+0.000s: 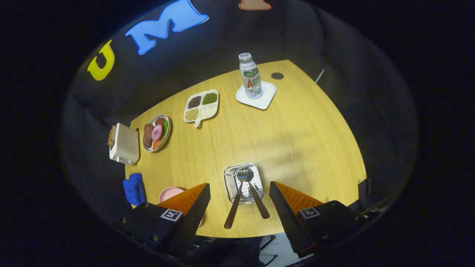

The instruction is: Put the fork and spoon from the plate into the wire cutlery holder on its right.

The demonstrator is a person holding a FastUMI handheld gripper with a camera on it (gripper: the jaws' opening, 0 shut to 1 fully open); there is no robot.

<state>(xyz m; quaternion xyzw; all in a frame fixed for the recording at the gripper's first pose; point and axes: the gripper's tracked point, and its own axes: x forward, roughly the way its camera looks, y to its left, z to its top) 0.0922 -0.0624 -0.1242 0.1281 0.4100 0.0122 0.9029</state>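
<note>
While the gripper point(239, 202) hovers above the table point(297, 141) w/ fingers wide apart, holding nothing, fork point(237, 193) and spoon point(256, 194) already sit in the wire holder point(243, 182), heads down, handles leaning out toward the fingers. Pink plate point(169, 193) just left, partly behind left finger. Risk: handles overhang the rim, so a low pass could catch one and tip the light holder, spilling both
</note>
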